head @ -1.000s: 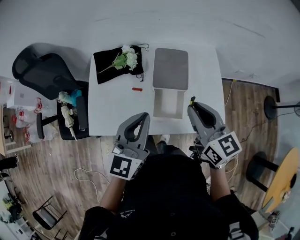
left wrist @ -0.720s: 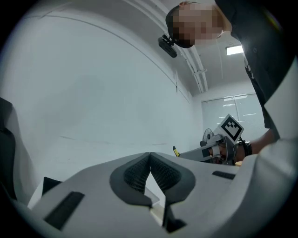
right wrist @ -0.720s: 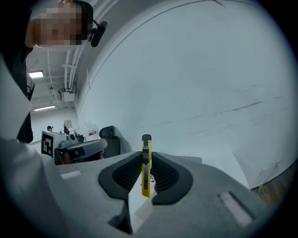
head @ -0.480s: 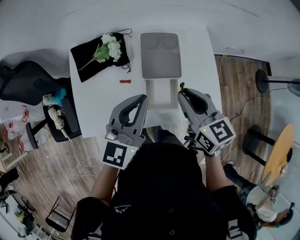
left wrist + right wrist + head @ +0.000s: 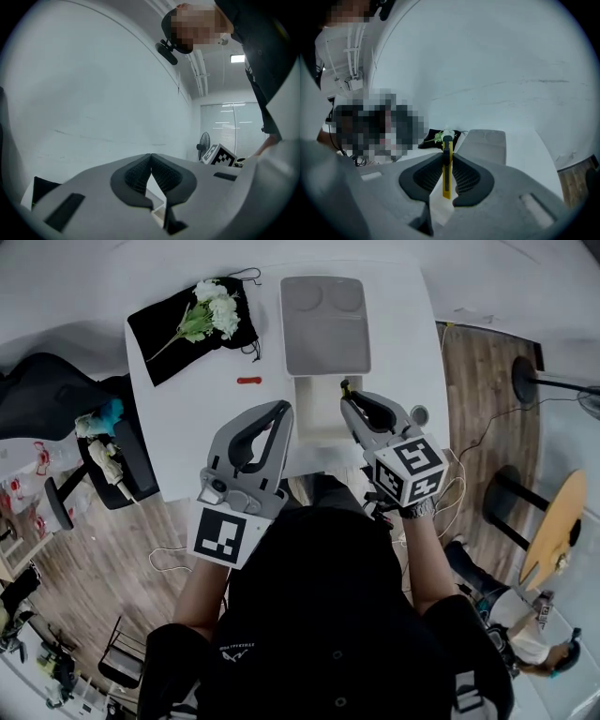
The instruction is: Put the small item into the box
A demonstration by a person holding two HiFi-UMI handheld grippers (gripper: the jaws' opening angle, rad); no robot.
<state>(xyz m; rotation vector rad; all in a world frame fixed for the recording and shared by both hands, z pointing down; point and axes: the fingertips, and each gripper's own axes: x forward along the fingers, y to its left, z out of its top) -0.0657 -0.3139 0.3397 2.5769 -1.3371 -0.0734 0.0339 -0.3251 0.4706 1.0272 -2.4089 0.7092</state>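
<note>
An open white box [image 5: 319,418] sits at the white table's near edge, and its grey lid [image 5: 325,324] lies flat behind it. My right gripper [image 5: 346,392] is shut on a yellow utility knife [image 5: 446,164], with its tips over the box's right rim. The knife stands upright between the pads. My left gripper [image 5: 281,409] is shut with nothing in it, its pads meeting at the tips [image 5: 151,157], just left of the box. A small red item [image 5: 248,381] lies on the table left of the lid.
A black pouch [image 5: 183,329] with a white flower sprig [image 5: 211,310] lies at the table's far left. A small round object [image 5: 419,414] sits near the right edge. A black chair [image 5: 56,399] and a cluttered seat [image 5: 108,456] stand to the left.
Both grippers have moved forward toward the box. The right gripper's tips with the knife now reach over the box's rim. The head view has shifted closer to the table.
</note>
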